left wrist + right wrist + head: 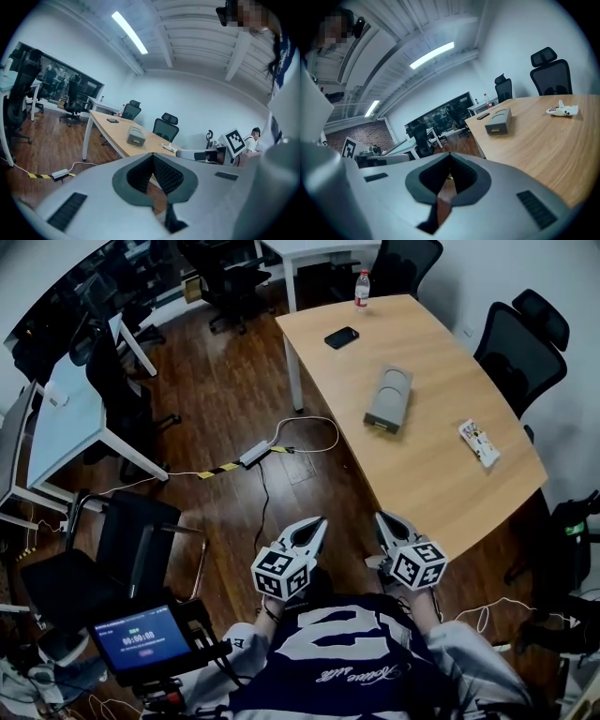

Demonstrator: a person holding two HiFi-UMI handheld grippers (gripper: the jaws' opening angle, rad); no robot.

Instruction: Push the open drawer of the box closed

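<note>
Held near our body, left gripper [313, 527] and right gripper [386, 524] show jaws together, empty, well apart from the box [389, 395] on the bench [441, 486]; we judge an off-centre push could slide it, leaving the drawer [379, 423] open.

Phone [341, 337], water bottle [362, 289], office chair [518, 352], power strip [253, 455]

We see a small grey rectangular box [388, 397] lying flat near the middle of the light wooden tabletop [431, 474], with two shallow round hollows in its top. Its drawer front [379, 425], bearing a small yellowish mark, faces our side; how far it stands out we cannot tell.
</note>
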